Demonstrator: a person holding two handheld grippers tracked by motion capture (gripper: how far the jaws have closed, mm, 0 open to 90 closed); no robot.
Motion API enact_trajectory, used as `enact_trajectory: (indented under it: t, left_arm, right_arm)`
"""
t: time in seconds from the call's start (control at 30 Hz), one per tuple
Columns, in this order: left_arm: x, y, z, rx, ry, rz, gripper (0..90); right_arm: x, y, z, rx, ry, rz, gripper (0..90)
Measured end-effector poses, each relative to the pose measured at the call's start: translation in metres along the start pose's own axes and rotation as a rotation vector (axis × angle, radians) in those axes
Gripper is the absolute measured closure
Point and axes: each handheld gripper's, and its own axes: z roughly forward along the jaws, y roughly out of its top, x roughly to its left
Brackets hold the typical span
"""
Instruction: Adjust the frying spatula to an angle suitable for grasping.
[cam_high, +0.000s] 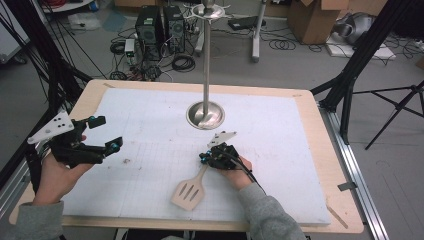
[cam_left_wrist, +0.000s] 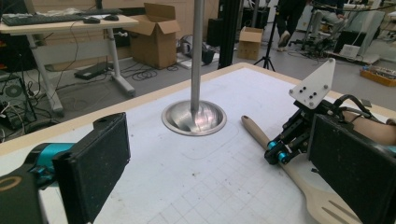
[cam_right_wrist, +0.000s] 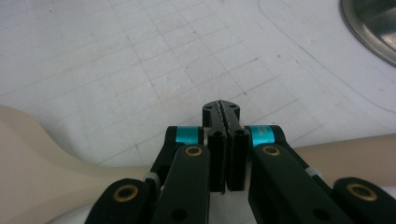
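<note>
Two grippers: right gripper (cam_high: 204, 159) closed over spatula (cam_high: 190, 190) handle (touching unclear); left gripper (cam_high: 109, 134) open.

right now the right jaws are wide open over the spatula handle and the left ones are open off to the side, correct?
Not quite. The right gripper has its jaws shut, pads pressed together with nothing between them, as the right gripper view shows. They do sit over the spatula handle. The left gripper is open off to the side, as you said.

Overhead and both close gripper views, shared steel stand base (cam_high: 205, 115).
</note>
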Motion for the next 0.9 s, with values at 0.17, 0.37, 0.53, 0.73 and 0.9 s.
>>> enact_trajectory:
  t: [0.17,0.37,0.53,0.73,0.9]
  left_arm:
    - [0.0,0.0,0.0,-0.001,-0.004,-0.001,6.6]
    - [0.001,0.0,0.001,-0.001,-0.005,-0.003,6.6]
    - [0.001,0.001,0.001,-0.005,-0.006,-0.005,6.6]
    - [0.001,0.001,-0.001,-0.007,-0.006,-0.006,6.6]
    - [0.002,0.001,-0.001,-0.012,-0.005,-0.007,6.6]
  right_arm:
    - [0.0,0.0,-0.003,0.005,0.0,0.01,90.0]
    - [0.002,0.0,-0.007,0.019,-0.015,0.015,90.0]
    - [0.001,-0.001,-0.008,0.027,-0.011,0.018,90.0]
    - [0.0,-0.003,-0.011,0.03,-0.005,0.019,90.0]
    - [-0.001,-0.004,-0.013,0.034,0.003,0.028,90.0]
